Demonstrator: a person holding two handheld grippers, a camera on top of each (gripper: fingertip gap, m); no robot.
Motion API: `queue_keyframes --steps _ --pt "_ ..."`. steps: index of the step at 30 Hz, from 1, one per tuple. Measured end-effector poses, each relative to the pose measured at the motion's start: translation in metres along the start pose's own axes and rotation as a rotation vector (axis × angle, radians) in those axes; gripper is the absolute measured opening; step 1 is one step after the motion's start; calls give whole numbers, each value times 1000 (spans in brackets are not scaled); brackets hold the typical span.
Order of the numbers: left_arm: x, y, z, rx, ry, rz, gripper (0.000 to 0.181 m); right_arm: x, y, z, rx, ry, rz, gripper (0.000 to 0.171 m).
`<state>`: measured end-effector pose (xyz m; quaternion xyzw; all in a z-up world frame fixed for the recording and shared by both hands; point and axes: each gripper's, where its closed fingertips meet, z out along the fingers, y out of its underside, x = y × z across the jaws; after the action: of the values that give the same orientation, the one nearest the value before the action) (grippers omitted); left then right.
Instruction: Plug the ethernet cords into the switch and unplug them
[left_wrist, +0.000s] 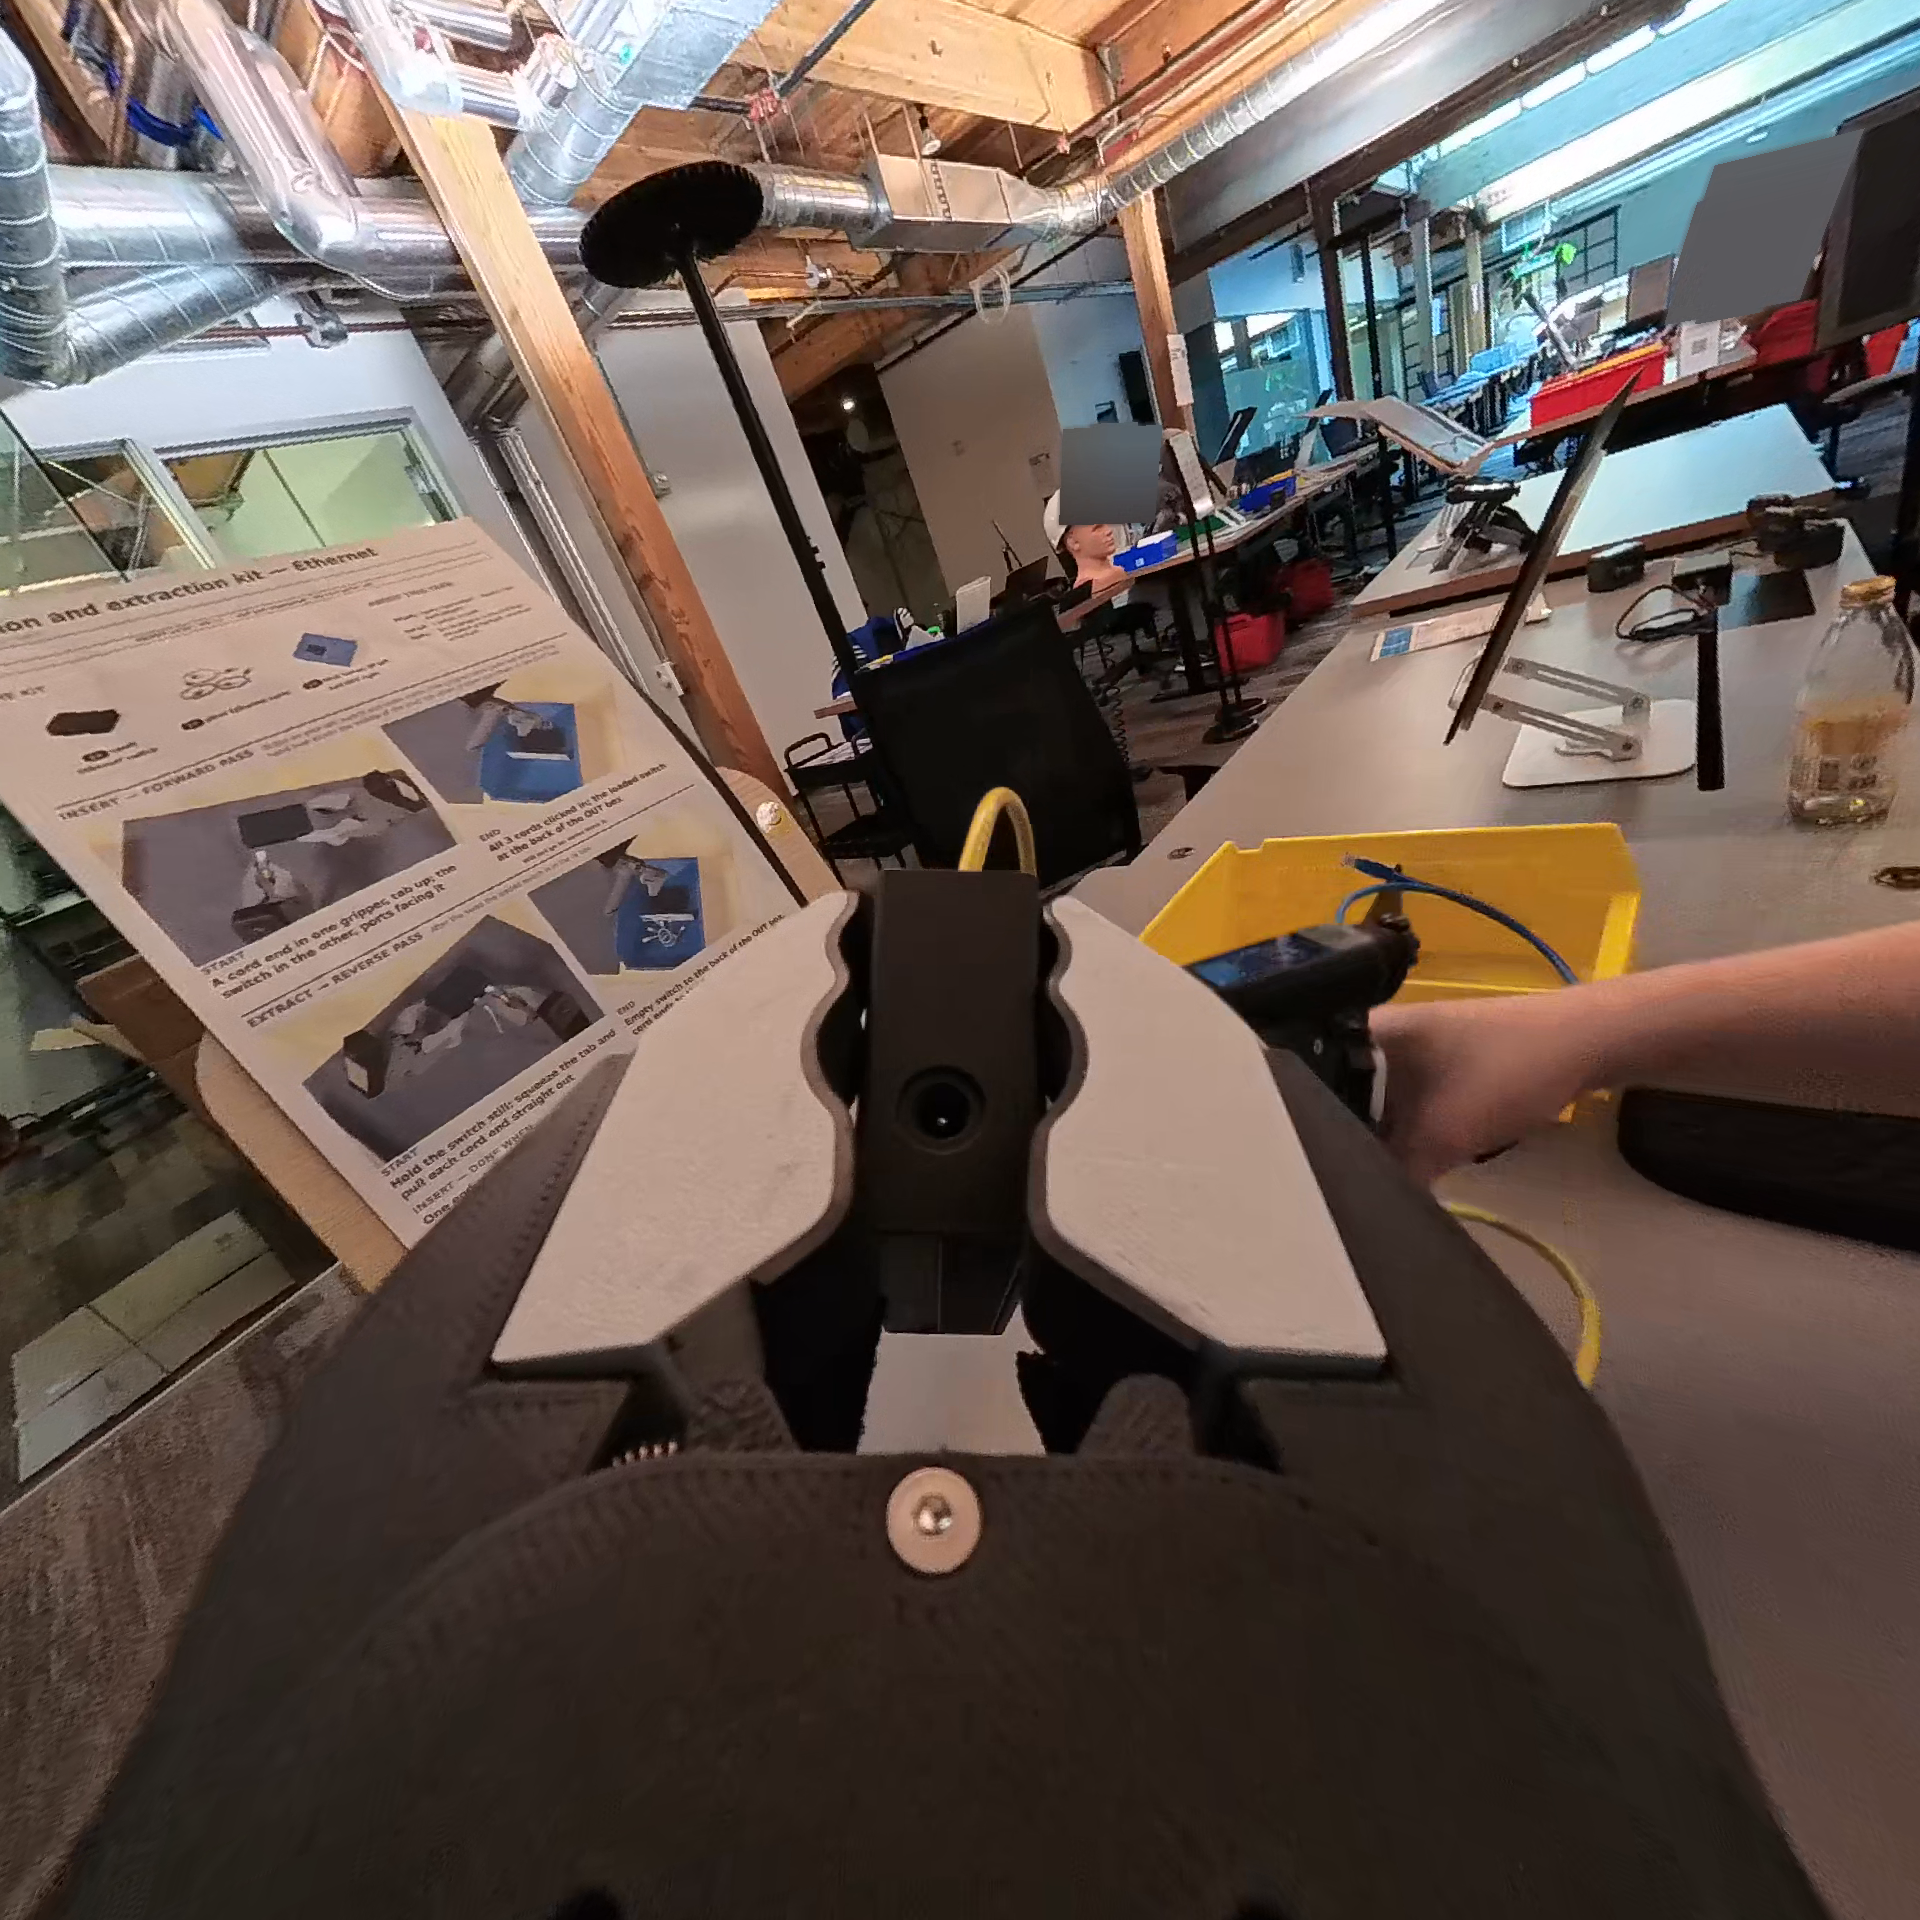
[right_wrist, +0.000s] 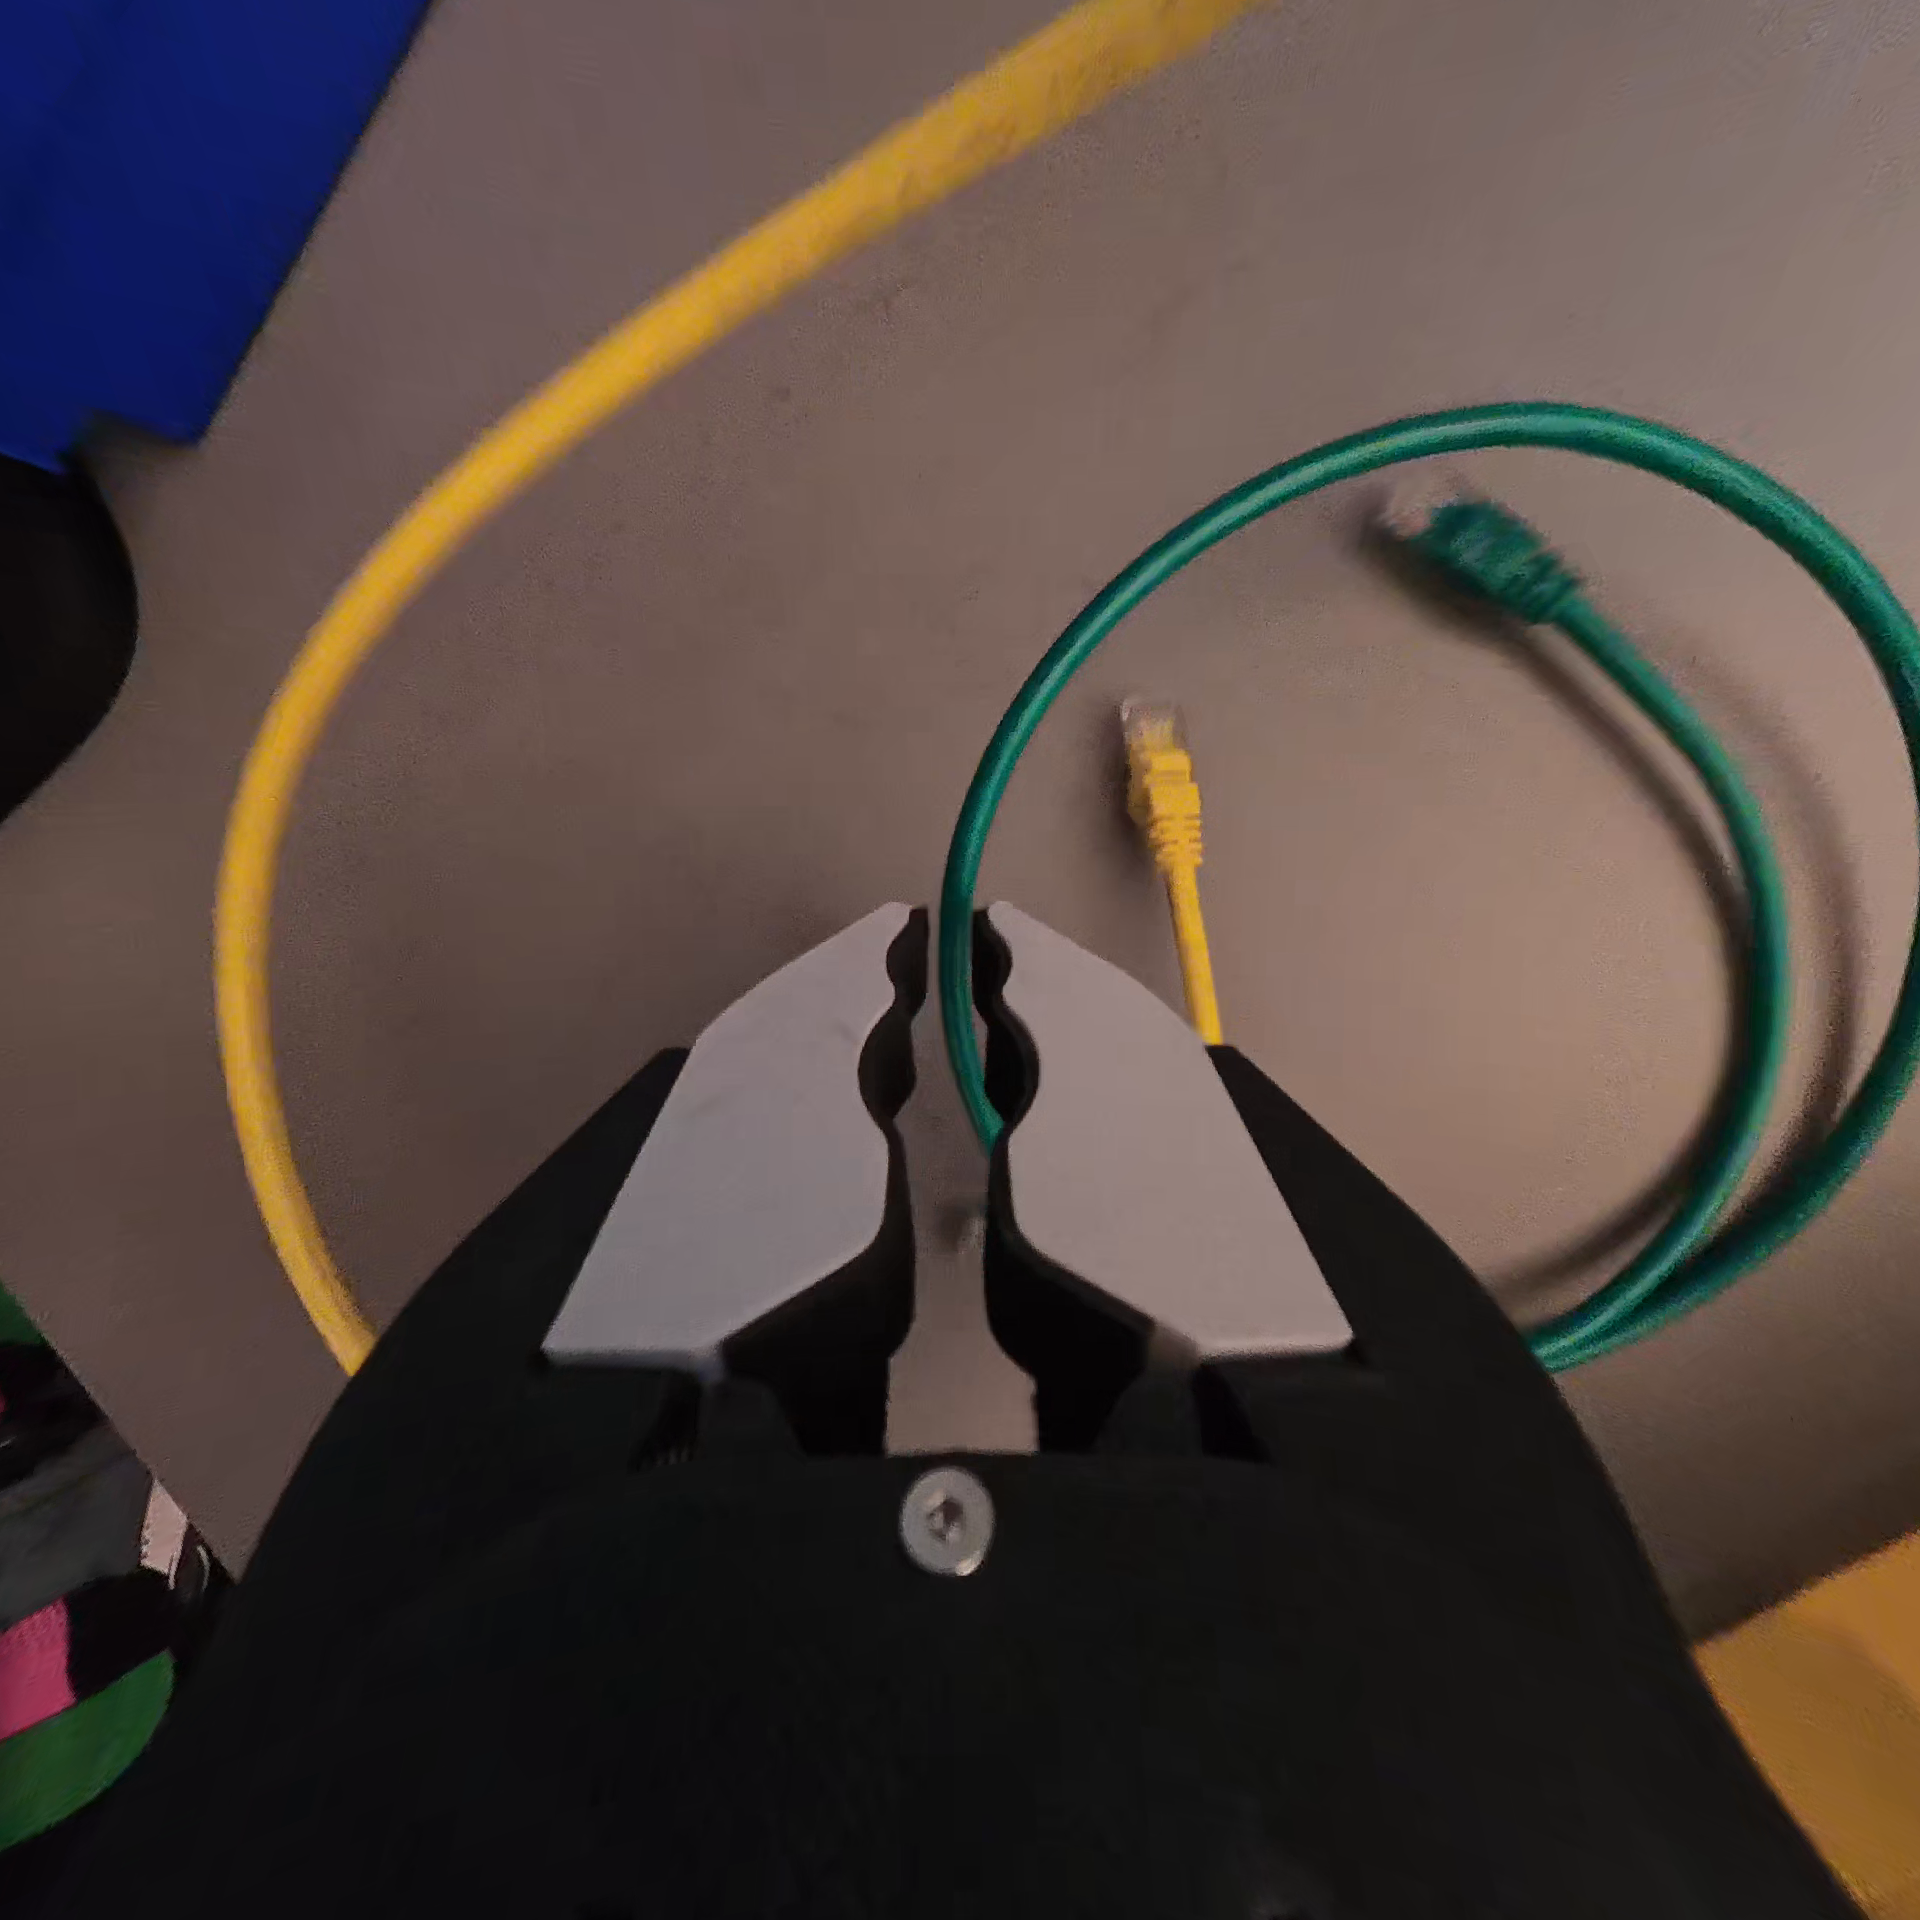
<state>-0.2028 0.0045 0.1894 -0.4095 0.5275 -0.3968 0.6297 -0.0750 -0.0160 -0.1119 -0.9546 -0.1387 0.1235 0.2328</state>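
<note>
My left gripper (left_wrist: 951, 914) is shut on the black switch (left_wrist: 951, 1039), held end-on and raised above the table. A yellow cord (left_wrist: 997, 826) loops up from behind the switch, and more of it trails over the table in the right wrist view (right_wrist: 416, 582), where its free plug (right_wrist: 1164, 790) lies. My right gripper (right_wrist: 951, 914) points down at the table. Its fingers are closed on a green cord (right_wrist: 1455, 426), which runs between the fingertips. The green plug (right_wrist: 1486, 551) lies free to the right. The right gripper also shows in the left wrist view (left_wrist: 1309, 966), held by a hand.
A yellow bin (left_wrist: 1455, 873) behind the right gripper holds a blue cord (left_wrist: 1475, 914); its corner shows in the right wrist view (right_wrist: 1818, 1714). A blue bin (right_wrist: 156, 156) lies at the far left. An instruction sheet (left_wrist: 312, 831) leans at left. A glass bottle (left_wrist: 1855, 707) and a tilted monitor (left_wrist: 1538, 582) stand farther back. The left gripper's tips are roughly 35 centimetres from the right gripper's. The green plug (right_wrist: 1486, 551) is closer to my right gripper, around 12 centimetres from its tips; the left tips are 40 centimetres off.
</note>
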Motion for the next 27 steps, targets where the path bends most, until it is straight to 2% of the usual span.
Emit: queue_keyframes --steps 4,6,8,12,15,18,20,23,25,27 --pt "1 1 1 -8 1 9 29 10 2 -15 11 56 -47 24" --pt "0 0 0 -2 0 6 29 34 4 -29 21 164 -46 25" --pt "-1 -1 -1 3 0 5 29 54 12 -27 -25 218 -28 27" --pt "-2 -1 -2 1 -3 6 29 41 33 13 -183 50 90 31" --pt "-2 0 -3 -9 -8 14 29 42 49 22 -319 96 33 17" --pt "-4 0 -4 -14 -18 20 29 50 39 -7 -226 219 11 7" --pt "-6 -2 -8 -14 -30 29 28 28 34 -35 -101 178 44 7" --pt "-4 -9 -15 -1 -22 38 29 -41 46 -58 0 -72 63 6" --pt "-1 -12 -19 -7 -7 47 28 -72 65 -46 -24 -166 19 7" --pt "1 -12 -22 -19 -5 62 28 -77 83 -25 -55 -143 -40 13"
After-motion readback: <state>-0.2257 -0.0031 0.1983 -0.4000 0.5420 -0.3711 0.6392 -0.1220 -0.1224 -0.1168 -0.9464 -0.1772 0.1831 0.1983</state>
